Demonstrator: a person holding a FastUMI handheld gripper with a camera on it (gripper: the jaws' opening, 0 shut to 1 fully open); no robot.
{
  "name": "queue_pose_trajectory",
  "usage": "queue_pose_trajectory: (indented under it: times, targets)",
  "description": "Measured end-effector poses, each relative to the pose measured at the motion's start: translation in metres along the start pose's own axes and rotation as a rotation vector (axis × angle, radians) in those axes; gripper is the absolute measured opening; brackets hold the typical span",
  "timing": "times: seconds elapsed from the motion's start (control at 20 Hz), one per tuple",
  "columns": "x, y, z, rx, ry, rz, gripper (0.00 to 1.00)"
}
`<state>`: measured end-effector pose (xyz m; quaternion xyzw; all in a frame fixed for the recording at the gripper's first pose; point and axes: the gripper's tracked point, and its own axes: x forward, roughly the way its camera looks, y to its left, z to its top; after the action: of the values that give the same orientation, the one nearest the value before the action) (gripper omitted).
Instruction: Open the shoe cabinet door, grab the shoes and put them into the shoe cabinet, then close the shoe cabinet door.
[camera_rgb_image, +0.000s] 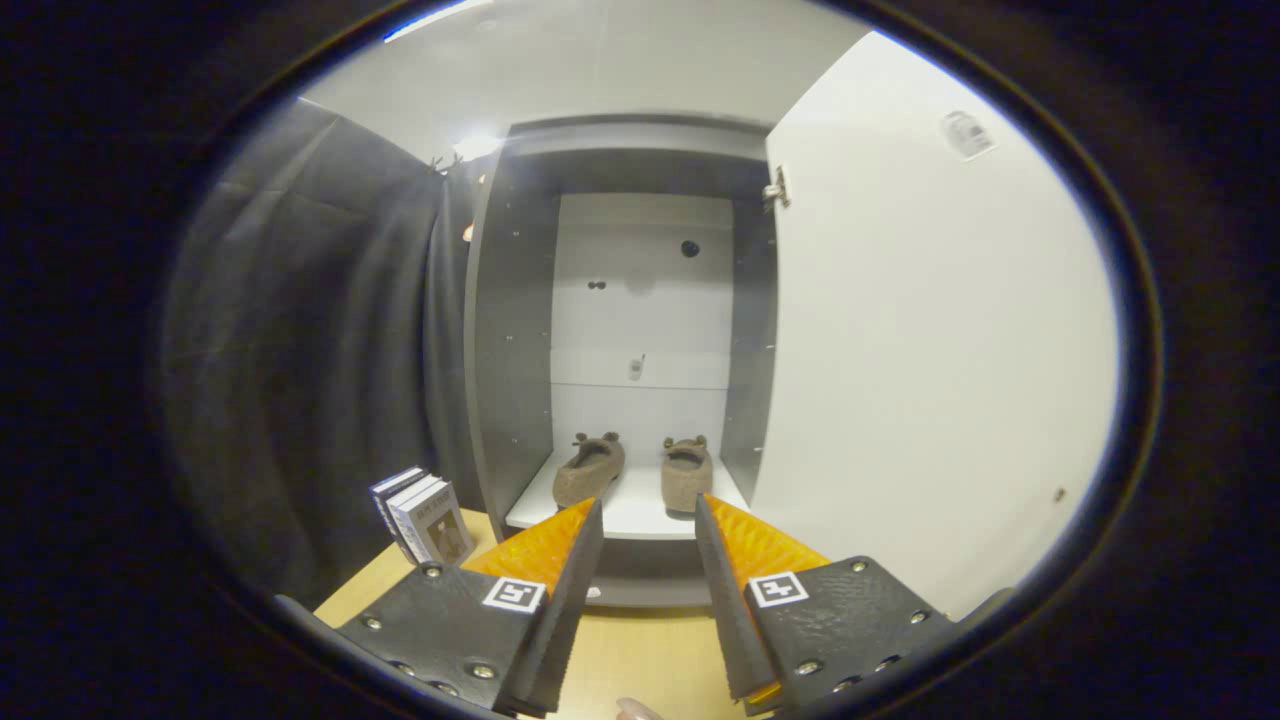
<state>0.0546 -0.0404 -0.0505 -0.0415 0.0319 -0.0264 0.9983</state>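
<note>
I am looking straight into the shoe cabinet (520, 330) with the gripper (648, 505) held in front of it. The two fingers are standing apart with a clear gap between them, gripping nothing; the wooden table top (640, 650) and the cabinet's lower front edge are showing through that gap.

The cabinet door (930, 350) is hanging open, swung out to the right of the fingers, its hinge (776, 188) showing at the upper corner where it meets the cabinet body.

Both shoes are sitting inside on the white bottom shelf (632, 515), just beyond the fingertips. The left shoe (589, 470) is lying at a slight angle; the right shoe (686, 473) is sitting straighter. The two are lying side by side, apart from each other, and neither is touching the gripper.

I am noting a small stack of books (422, 520) standing upright on the table, left of the cabinet and beside the left finger. A dark curtain (300, 350) is hanging behind the books.

A fingertip (636, 710) is showing at the very bottom, between the finger bases.
</note>
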Motion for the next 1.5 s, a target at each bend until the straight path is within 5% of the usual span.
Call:
queue_pose_trajectory:
  times: [0.3,0.55,0.8,1.1,1.5]
  targets:
    - [-0.101,-0.086,-0.003,0.036,-0.023,-0.192,0.60]
    - [-0.140,-0.166,0.008,0.056,-0.077,-0.228,0.60]
    - [-0.122,-0.220,0.004,0.055,-0.062,-0.106,0.60]
    - [-0.074,-0.219,-0.007,0.092,-0.023,0.112,0.60]
    - [-0.036,-0.207,-0.007,0.151,-0.003,0.224,0.60]
